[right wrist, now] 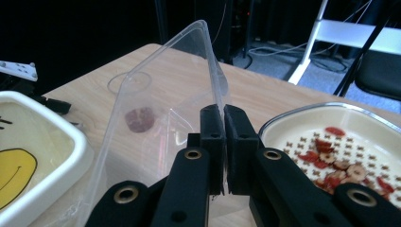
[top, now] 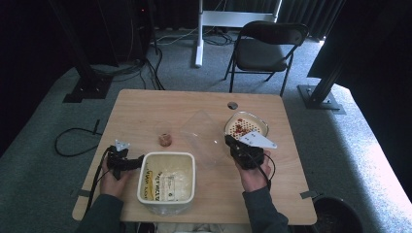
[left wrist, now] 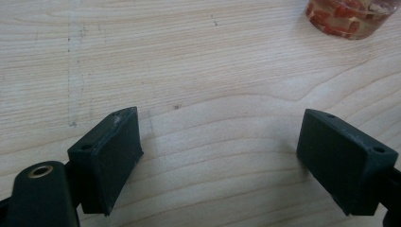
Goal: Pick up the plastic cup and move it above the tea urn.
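Note:
A clear plastic lid (top: 204, 138) is tilted up off the table, and my right gripper (top: 232, 144) is shut on its near edge. In the right gripper view the two black jaws press together on the thin lid (right wrist: 161, 85) at my right gripper (right wrist: 223, 113). The white tub (top: 167, 182) with a yellow smiley label stands at the front centre, uncovered. My left gripper (top: 137, 161) rests at the tub's left side, open; its jaws stand wide apart over bare wood at my left gripper (left wrist: 220, 142). A small cup of red pieces (top: 165, 140) sits behind the tub.
A round dish (top: 246, 125) with red slices lies behind my right hand. A small metal cap (top: 232, 105) sits near the table's far edge. A folding chair (top: 265, 46) and cables stand on the floor beyond. A dark bin (top: 337, 216) is at the front right.

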`<state>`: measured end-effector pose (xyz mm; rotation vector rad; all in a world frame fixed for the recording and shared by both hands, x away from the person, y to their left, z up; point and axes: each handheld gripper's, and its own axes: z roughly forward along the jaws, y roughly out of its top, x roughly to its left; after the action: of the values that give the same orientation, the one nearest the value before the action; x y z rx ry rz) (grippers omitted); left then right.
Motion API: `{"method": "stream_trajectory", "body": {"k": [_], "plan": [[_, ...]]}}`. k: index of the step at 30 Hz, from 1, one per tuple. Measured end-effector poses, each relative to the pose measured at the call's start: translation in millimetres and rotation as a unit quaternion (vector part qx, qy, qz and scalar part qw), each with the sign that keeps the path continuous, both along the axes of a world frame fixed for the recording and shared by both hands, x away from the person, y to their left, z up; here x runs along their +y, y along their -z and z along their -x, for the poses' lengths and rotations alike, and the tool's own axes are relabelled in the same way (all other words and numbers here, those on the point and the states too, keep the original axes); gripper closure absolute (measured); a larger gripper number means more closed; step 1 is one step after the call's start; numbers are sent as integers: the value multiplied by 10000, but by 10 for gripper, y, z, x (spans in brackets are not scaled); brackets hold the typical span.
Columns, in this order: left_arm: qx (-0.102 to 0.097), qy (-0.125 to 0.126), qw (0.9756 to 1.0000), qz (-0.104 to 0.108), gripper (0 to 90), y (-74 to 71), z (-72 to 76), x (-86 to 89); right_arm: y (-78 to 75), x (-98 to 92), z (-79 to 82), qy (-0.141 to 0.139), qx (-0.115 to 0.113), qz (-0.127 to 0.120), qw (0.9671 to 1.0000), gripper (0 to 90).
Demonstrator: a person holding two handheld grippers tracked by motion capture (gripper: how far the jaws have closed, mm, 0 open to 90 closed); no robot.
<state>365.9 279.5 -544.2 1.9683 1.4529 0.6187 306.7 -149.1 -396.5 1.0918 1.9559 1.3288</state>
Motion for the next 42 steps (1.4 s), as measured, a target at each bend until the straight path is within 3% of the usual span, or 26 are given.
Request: {"method": "stream_trajectory", "body": {"k": [5,11,14,17,23,28,29,31,33,36,37,39,40,42], "plan": [[0,0,10000,-1,151,0,0,0,-80,-72,1,-27,24,-203,9998,876],[-6,0,10000,-5,151,0,-1,0,-172,-134,85,-287,87,-486,9984,875],[3,3,10000,-3,151,-1,0,1,-244,-125,207,-656,115,-631,9958,875],[-1,1,10000,0,151,0,0,0,-278,-116,269,-820,139,-672,9943,875],[1,0,10000,0,151,0,0,0,-335,-64,407,-1483,397,-876,9843,874],[8,4,10000,-2,151,-1,0,1,-329,-38,398,-1916,657,-1099,9731,873],[8,4,10000,-2,151,-1,0,1,-329,-38,398,-1916,657,-1099,9731,873],[1,1,10000,1,151,0,0,0,-308,-19,376,-2046,797,-1154,9688,872],[0,0,10000,0,151,0,0,0,-300,3,368,-2092,869,-1112,9676,872],[-1,1,10000,-2,151,0,0,0,-290,64,335,-2354,1110,-1095,9593,859],[-1,1,10000,-2,151,0,0,0,-283,95,328,-2442,1162,-1085,9566,838],[-2,0,10000,0,151,0,0,0,-267,157,309,-2606,1245,-1165,9503,662],[-3,-2,10000,-1,151,1,0,0,-265,169,303,-2587,1246,-1202,9503,613],[-3,0,10000,-1,151,1,0,0,-272,166,291,-2610,1229,-1419,9469,554]]}}
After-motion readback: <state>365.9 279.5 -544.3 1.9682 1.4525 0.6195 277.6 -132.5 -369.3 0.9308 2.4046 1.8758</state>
